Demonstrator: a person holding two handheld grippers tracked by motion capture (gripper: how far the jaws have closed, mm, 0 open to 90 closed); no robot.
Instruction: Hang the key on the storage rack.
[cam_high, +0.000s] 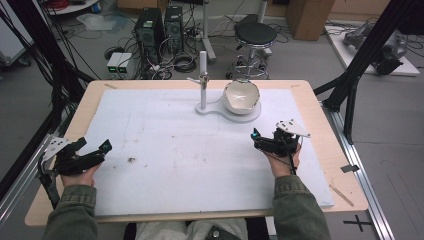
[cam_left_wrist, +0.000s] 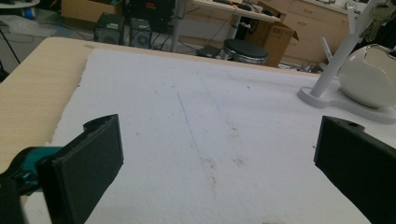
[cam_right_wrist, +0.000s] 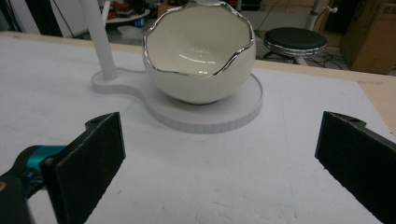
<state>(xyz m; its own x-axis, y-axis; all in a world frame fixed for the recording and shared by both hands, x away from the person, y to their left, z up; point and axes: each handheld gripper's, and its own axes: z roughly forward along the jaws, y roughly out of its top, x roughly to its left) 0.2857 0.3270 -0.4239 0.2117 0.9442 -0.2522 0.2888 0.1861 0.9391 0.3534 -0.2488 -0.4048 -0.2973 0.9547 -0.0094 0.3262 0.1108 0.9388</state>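
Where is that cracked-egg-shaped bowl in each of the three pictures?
High view: the bowl sits at the table's far middle, on a white base.
Left gripper view: at the right edge.
Right gripper view: top centre.
Shared landmark: the white post beside it.

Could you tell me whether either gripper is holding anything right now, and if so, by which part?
Nothing is held. The left gripper and the right gripper are both open over the white mat.

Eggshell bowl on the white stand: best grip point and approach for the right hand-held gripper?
Probably pinch the bowl at its jagged silver rim, one jaw inside and one outside, at the low near-side dip. Its body is round, smooth and looks wider than the open jaws. Come from the right hand-held gripper side, since the post stands left of it.
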